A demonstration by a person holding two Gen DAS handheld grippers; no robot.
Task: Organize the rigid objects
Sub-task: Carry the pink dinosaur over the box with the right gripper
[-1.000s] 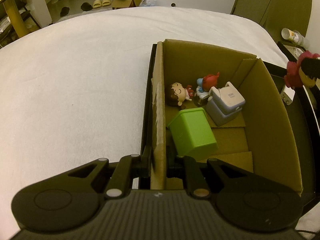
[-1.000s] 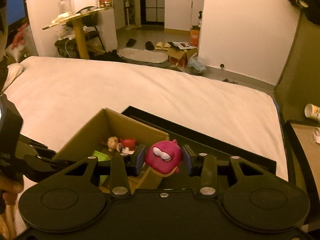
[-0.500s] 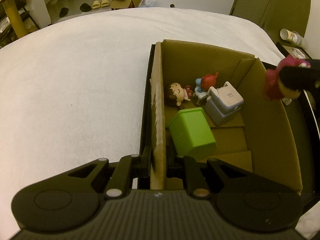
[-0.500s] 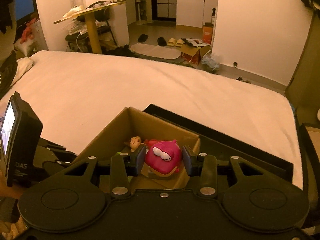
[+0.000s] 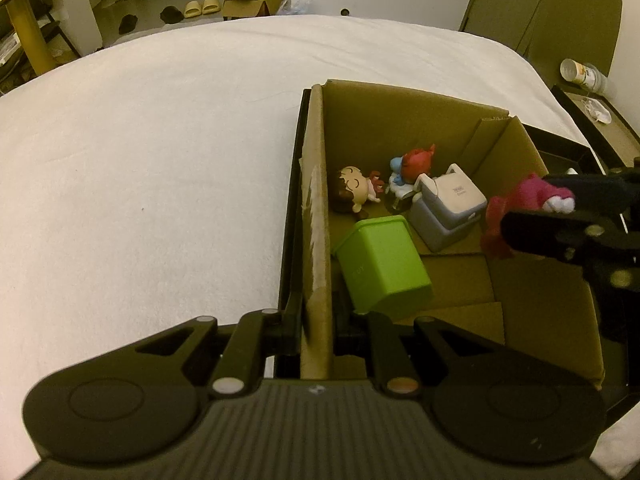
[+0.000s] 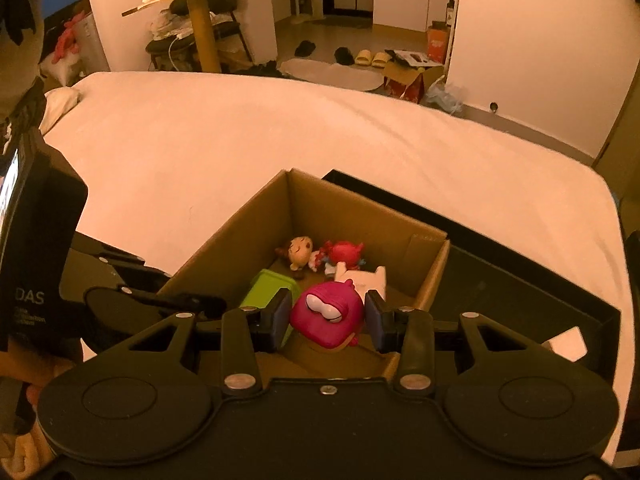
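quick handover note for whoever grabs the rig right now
Left hand-held gripper: shut on the cardboard box wall, steadying it.
Right hand-held gripper: shut on the pink toy, above the box opening.
Done: green bin, grey cooler toy, doll figure and red figure are in the box.
Left: lower the pink toy in and release.

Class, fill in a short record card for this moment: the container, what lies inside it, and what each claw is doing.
container: open cardboard box on a white bed
inside: green bin on its side; grey-and-white cooler toy; brown-haired figurine; red-haired figurine
left claw: shut on the box's near wall
right claw: shut on a pink toy, held above the box
pink toy in box: not yet
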